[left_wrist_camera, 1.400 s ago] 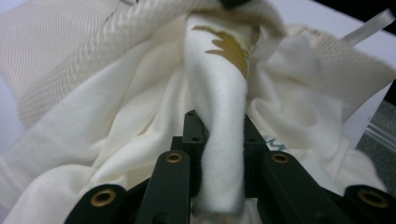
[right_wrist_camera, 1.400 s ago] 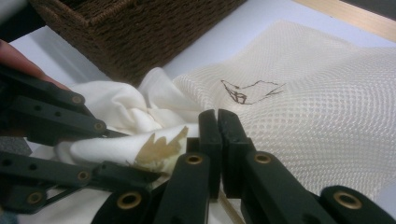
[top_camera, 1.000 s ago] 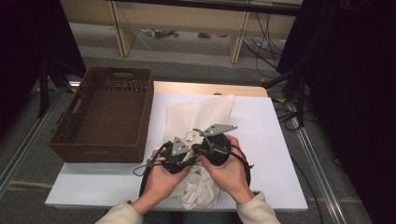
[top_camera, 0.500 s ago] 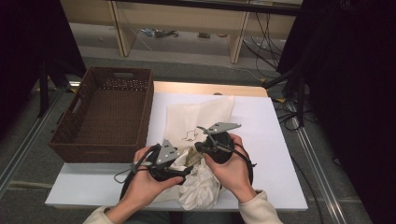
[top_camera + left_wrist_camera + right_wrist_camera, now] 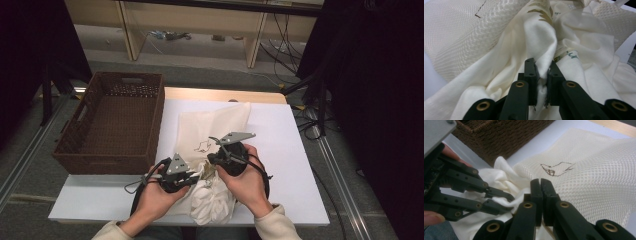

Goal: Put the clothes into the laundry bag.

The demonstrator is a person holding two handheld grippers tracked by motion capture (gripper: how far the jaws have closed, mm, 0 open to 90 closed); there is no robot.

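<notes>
Since the earlier frame, left gripper (image 5: 196,176) had shifted toward 8 o'clock, and its jaws had just been closing; they pinched a fold of the white garment (image 5: 541,37). Right gripper (image 5: 212,159) sat with jaws pressed together on the edge of the mesh bag (image 5: 215,125). The garment lay bunched at the bag's mouth, near the table's (image 5: 300,150) 6 o'clock edge; basket (image 5: 112,125) at 9 o'clock. Judged best practice: hold the bag edge steady and feed the garment in by short pushes, re-gripping often.
</notes>
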